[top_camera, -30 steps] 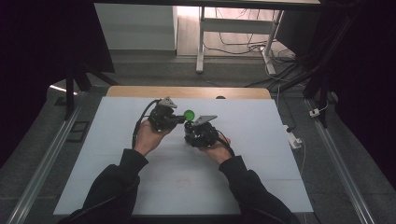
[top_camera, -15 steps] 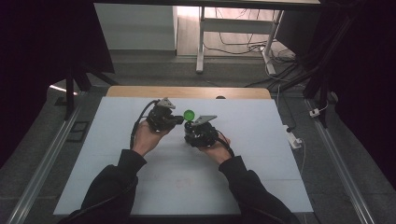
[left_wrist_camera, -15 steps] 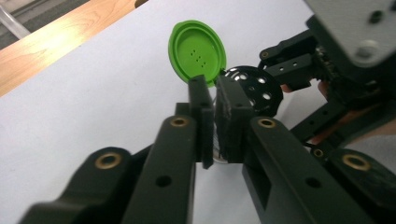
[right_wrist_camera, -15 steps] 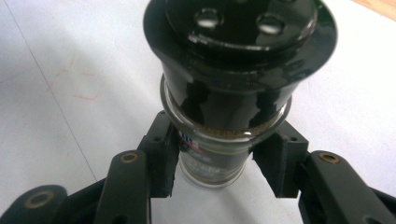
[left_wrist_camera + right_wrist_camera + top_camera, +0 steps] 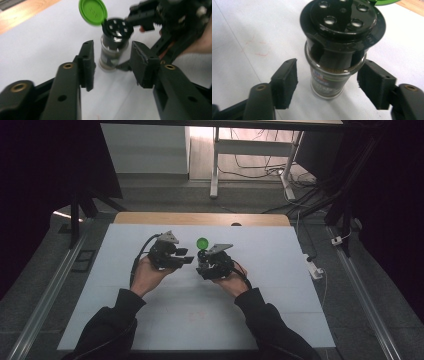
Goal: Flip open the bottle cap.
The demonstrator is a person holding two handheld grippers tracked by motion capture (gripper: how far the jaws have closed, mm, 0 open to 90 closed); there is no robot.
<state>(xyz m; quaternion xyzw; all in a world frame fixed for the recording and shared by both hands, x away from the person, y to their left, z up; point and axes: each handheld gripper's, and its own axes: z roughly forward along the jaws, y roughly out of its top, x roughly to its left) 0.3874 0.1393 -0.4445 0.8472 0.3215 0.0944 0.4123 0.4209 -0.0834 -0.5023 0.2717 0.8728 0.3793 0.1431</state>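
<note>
A small glass spice jar (image 5: 329,75) with a black shaker top and flipped-up green lid (image 5: 93,11) stands mid-bench toward the far edge. Both the left gripper (image 5: 111,66) and right gripper (image 5: 328,83) have just been opening, jaws clear of the glass; backing straight off should keep it upright.

The spice jar (image 5: 202,256) stands upright at frame centre of the high view, its green lid (image 5: 202,242) flipped open; the left gripper (image 5: 186,261) flanks it left, the right gripper (image 5: 204,265) straddles it with gaps either side; the white table (image 5: 280,285) lies bare toward the right and lower edges.
</note>
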